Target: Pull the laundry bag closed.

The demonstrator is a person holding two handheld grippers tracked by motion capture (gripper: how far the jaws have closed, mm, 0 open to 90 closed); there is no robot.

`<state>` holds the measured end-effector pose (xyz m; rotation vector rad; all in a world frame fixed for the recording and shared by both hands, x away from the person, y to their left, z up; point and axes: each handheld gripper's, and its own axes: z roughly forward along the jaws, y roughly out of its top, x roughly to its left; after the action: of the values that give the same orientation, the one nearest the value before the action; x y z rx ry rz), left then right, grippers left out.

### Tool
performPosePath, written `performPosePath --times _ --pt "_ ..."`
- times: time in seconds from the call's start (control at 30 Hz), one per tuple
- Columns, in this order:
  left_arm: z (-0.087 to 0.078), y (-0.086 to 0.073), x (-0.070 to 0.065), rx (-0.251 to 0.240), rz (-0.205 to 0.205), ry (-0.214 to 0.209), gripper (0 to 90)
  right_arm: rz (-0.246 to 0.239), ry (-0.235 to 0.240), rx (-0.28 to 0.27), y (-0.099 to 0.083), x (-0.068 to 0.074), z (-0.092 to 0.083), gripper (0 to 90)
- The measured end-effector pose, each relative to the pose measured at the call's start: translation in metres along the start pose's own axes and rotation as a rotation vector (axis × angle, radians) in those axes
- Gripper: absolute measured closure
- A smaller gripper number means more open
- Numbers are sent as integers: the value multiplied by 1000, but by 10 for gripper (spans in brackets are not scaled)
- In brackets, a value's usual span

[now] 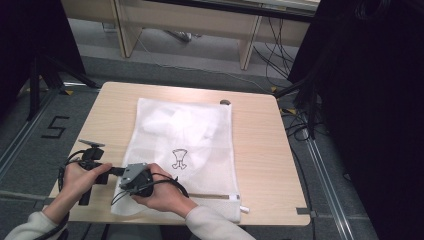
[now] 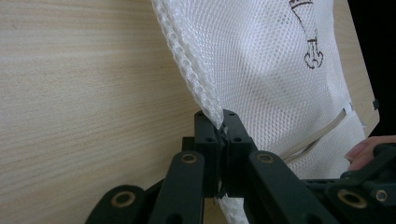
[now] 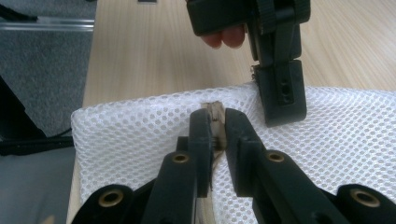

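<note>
Mesh bag [image 1: 185,145] edge is pinched by left gripper [image 2: 222,122]; zipper pull [image 3: 215,112] is clamped by right gripper [image 3: 215,122].

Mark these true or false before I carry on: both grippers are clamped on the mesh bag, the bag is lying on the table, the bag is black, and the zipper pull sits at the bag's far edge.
1. Both grippers are shut on the mesh bag. True: the left gripper pinches its side edge, and the right gripper pinches at the zipper strip.
2. The bag lies on the wooden table. True.
3. The bag is black. False: it is white mesh with a small dark drawing on it.
4. The zipper pull sits at the far edge. False: it is at the near right corner, by the person's side.
</note>
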<state>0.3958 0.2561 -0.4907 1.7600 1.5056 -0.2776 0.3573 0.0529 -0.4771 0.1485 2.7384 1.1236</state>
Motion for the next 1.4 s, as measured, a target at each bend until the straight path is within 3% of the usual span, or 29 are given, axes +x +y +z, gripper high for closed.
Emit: performPosePath --times 0.1,0.23,0.47,0.6,0.67,0.77,0.8,0.83,0.93,1.07,1.13,1.17,1.2,1.27,1.3,1.33,1.4 --pt "0 0 0 -4 -5 -2 865 29 8 -11 -1 -2 1 821" --pt "0 0 0 -2 -4 -6 865 2 4 1 1 0 4 822" --pt "1 -1 0 -3 -9 -3 851 10 1 3 1 1 4 824" --pt "3 -4 -2 -6 -16 13 740 12 -12 8 1 2 4 824" --pt "2 -6 -2 -23 -26 15 671 -14 -16 4 2 1 3 824" --pt "1 -8 -1 -30 -40 32 641 16 -17 2 3 3 0 824" --pt "1 -9 0 -30 -43 31 636 -16 -22 -4 4 1 0 824" --pt "1 -10 1 -24 -50 23 626 7 -24 -3 5 2 -2 824" --pt "2 -11 -1 -12 -72 3 621 -10 -23 -10 5 0 -2 824" --pt "2 -12 -2 15 -73 -5 680 -23 -34 -7 6 0 -3 824" --pt "2 -12 -5 17 -96 -8 733 -22 -32 -7 6 0 -2 824" --pt "3 -12 -4 18 -79 -7 754 -9 -29 -6 6 2 -2 824" --pt "3 -12 -5 23 -74 -3 811 -26 -33 0 6 2 -1 824" --pt "3 -12 -7 31 -87 -1 829 -34 -29 -3 6 2 0 824" --pt "3 -12 -9 41 -115 5 841 -25 -25 -2 5 4 1 824" --pt "2 -11 -5 48 -70 -6 849 -10 -24 3 5 5 1 824" --pt "1 -10 -7 40 -119 -36 857 -12 -25 5 4 5 1 824"
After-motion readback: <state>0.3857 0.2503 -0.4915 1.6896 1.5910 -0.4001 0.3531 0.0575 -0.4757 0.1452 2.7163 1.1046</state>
